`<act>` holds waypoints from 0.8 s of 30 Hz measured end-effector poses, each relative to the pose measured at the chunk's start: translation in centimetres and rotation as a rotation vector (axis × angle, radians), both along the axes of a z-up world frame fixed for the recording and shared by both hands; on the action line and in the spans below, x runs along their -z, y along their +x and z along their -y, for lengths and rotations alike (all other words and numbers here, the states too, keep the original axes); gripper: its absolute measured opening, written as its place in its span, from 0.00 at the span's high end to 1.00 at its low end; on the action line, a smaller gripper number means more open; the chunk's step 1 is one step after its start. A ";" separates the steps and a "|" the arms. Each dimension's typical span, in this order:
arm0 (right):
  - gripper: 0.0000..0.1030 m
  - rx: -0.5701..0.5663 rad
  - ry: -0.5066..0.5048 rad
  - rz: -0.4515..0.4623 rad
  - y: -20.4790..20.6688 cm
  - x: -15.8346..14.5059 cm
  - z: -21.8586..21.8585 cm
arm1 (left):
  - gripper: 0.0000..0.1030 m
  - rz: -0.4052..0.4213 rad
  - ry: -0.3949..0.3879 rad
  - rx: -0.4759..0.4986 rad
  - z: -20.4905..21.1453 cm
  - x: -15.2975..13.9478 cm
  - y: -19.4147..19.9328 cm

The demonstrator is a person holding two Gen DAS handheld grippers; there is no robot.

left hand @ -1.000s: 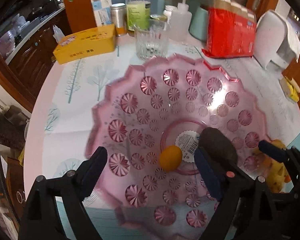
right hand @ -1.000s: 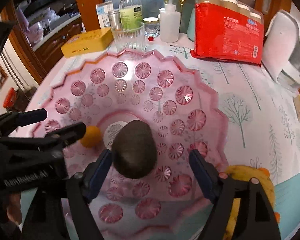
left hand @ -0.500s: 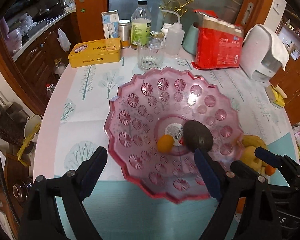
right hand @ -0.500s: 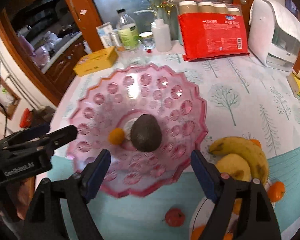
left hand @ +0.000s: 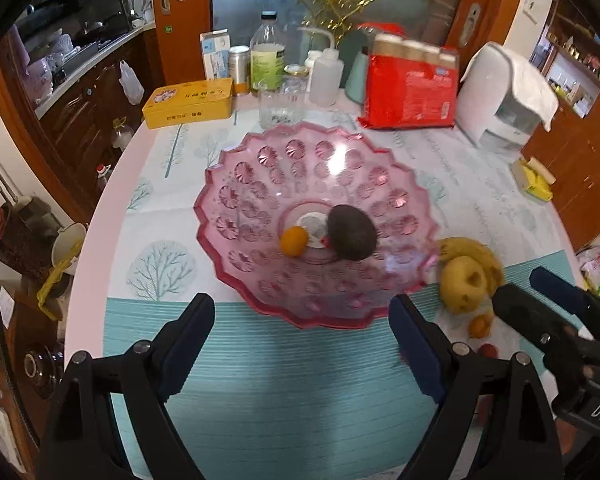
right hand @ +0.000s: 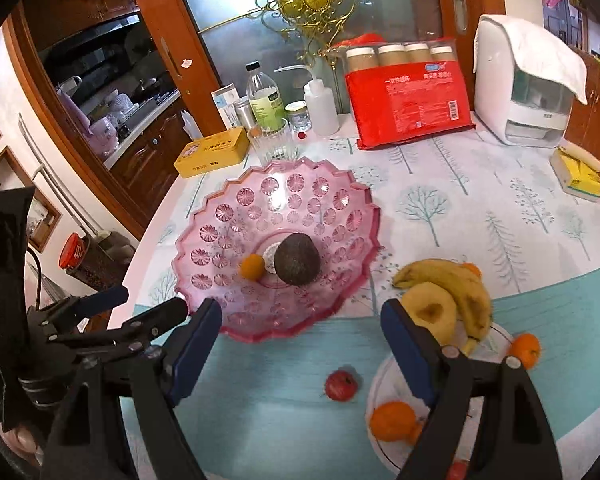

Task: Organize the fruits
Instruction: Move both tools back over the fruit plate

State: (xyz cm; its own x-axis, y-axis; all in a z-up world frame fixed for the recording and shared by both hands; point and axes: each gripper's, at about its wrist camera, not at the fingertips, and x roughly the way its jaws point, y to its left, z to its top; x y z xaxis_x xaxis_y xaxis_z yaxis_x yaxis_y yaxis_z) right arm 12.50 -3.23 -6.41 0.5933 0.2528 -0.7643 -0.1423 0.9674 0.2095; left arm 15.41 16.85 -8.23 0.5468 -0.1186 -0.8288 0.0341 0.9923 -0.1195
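Note:
A pink glass fruit bowl (left hand: 260, 176) (right hand: 340, 208) holds a dark avocado (left hand: 351, 233) (right hand: 297, 259) and a small orange fruit (left hand: 294, 241) (right hand: 252, 267). To its right lie bananas (right hand: 452, 280), a yellow apple (left hand: 462, 280) (right hand: 430, 312), a small red fruit (right hand: 341, 385) and oranges (right hand: 392, 420) on a white plate (right hand: 384, 384). My left gripper (left hand: 302, 344) hangs open over the teal mat, short of the bowl's near rim. My right gripper (right hand: 300, 348) is open too, with nothing between its fingers.
A yellow tin (left hand: 190, 103), a drinking glass (left hand: 280, 106), bottles (left hand: 267, 60), a red package (left hand: 410, 88) and a white appliance (left hand: 504, 100) crowd the far side of the table. A yellow sponge (right hand: 580, 176) lies at the right edge.
Both grippers have drawn back and risen away from the bowl. The avocado and the small orange fruit stay in the bowl, free of the fingers. More of the table and the loose fruit now shows.

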 end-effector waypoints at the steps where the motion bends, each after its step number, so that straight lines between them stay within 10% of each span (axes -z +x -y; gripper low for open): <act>1: 0.20 -0.003 -0.005 0.002 -0.4 -0.3 0.3 | 0.15 0.017 -0.001 -0.007 0.4 -0.5 -0.6; 24: 0.20 -0.091 -0.208 0.169 -10.2 -6.4 11.3 | 0.14 0.097 0.042 -0.036 12.7 -6.3 -10.1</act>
